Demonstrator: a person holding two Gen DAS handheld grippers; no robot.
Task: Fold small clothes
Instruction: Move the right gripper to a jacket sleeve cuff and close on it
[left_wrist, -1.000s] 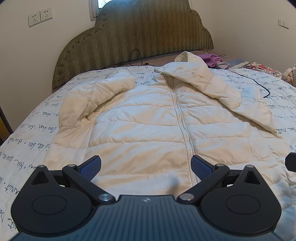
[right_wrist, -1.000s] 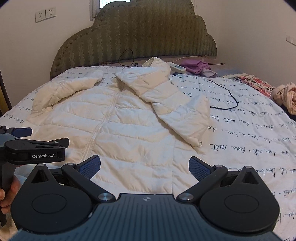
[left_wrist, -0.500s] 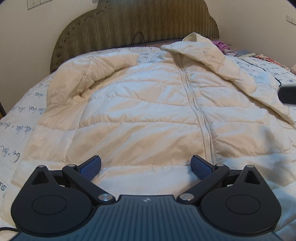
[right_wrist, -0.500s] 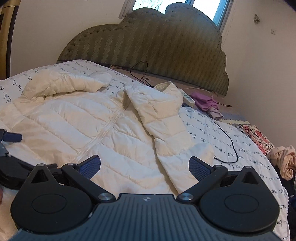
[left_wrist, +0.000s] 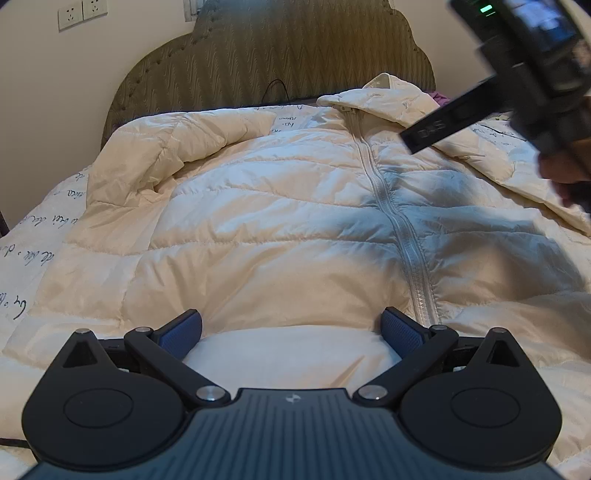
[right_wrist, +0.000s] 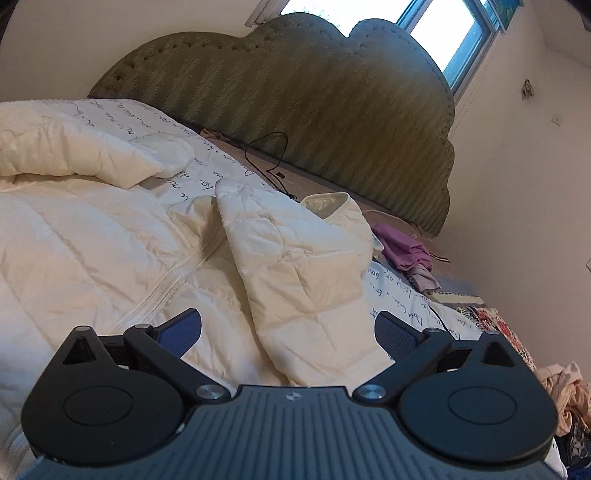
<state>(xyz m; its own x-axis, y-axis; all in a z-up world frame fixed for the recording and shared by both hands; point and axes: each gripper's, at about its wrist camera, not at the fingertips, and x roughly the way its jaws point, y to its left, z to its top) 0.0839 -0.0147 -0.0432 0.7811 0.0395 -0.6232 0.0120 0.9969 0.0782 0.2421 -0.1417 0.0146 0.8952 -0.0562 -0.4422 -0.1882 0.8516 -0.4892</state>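
Note:
A cream quilted puffer jacket (left_wrist: 280, 229) lies zipped and face up on the bed, collar toward the headboard. Its one sleeve (left_wrist: 166, 155) is bunched at the far left; the other sleeve (right_wrist: 295, 273) lies folded across the chest. My left gripper (left_wrist: 291, 328) is open, low over the hem (left_wrist: 288, 350) just left of the zipper (left_wrist: 391, 221), a roll of hem fabric between its blue pads. My right gripper (right_wrist: 288, 328) is open over the folded sleeve's cuff end. In the left wrist view the right gripper's body crosses the top right, held by a hand (left_wrist: 565, 173).
White bedsheet (left_wrist: 33, 243) with dark handwriting print under the jacket. Green padded headboard (right_wrist: 314, 107) behind, with a black cable (right_wrist: 269, 155) in front of it. Purple cloth (right_wrist: 406, 251) and a pile of clothes (right_wrist: 565, 387) lie at the right. Wall sockets (left_wrist: 81, 13) up left.
Both grippers moved forward and lower over the jacket. The right one tilted upward and swung above the jacket, now crossing the left wrist view. Both stayed open.

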